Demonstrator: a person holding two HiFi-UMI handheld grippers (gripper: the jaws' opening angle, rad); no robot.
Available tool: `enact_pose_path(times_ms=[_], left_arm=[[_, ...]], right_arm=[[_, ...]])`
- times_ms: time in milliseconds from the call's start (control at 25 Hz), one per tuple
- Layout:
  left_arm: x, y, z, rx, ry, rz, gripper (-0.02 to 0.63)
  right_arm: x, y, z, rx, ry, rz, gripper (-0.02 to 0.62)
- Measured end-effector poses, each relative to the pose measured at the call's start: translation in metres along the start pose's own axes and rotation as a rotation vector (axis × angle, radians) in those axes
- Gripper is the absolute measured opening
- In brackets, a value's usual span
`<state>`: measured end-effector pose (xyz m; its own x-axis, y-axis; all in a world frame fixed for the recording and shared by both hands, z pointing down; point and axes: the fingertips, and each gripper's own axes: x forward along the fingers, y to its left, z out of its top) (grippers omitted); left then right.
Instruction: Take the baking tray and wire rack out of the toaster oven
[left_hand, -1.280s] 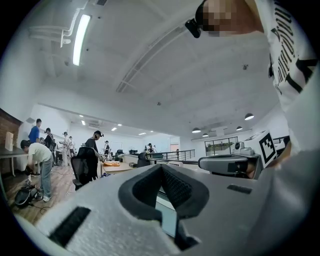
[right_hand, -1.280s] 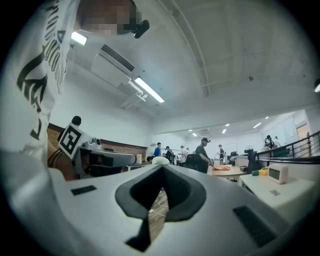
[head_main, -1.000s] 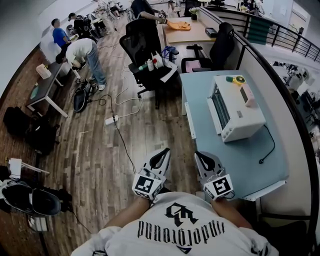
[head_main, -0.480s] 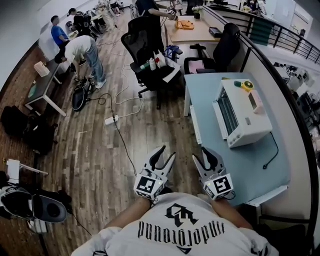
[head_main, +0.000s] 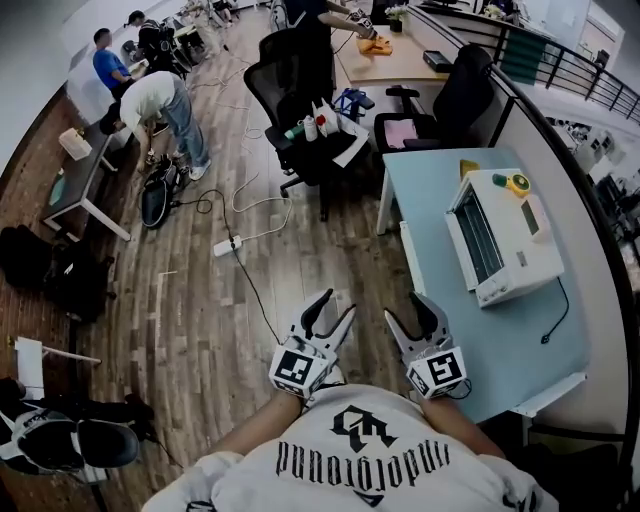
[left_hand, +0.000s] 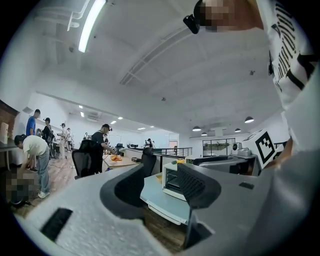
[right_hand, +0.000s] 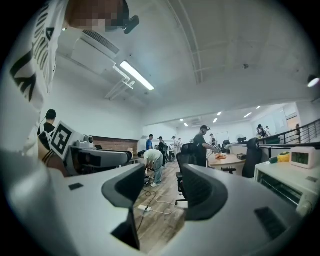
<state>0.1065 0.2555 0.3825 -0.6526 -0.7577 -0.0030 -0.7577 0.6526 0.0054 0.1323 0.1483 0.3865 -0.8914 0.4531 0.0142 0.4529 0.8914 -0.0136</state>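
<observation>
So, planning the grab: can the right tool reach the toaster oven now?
Probably not yet: the right tool, jaws just opened and empty, is well short of the toaster oven; bare table between.

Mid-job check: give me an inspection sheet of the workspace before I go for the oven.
Surface: light blue table, mostly bare.
Job's things: toaster oven on the table, door looks shut; tray and rack not seen.
Clutter: yellow item on the oven top.
Grippers: left gripper and right gripper empty, jaws have just been opening, both well short of the oven.
Cables: oven cord loose on the table; power strip on the floor.
Surroundings: office chair; person bending over.
</observation>
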Motion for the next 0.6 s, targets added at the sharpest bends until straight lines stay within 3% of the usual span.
enact_pose_path(times_ms=[320, 600], left_arm=[[-0.006, 0.060, 0.003, -0.017, -0.012, -0.020, 0.216], [-0.004, 0.080, -0.001, -0.030, -0.011, -0.034, 0.216]], right_arm=[[0.053, 0.023, 0.000, -0.014, 0.022, -0.034, 0.241], [0.074, 0.027, 0.001, -0.029, 0.033, -0.046, 0.245]])
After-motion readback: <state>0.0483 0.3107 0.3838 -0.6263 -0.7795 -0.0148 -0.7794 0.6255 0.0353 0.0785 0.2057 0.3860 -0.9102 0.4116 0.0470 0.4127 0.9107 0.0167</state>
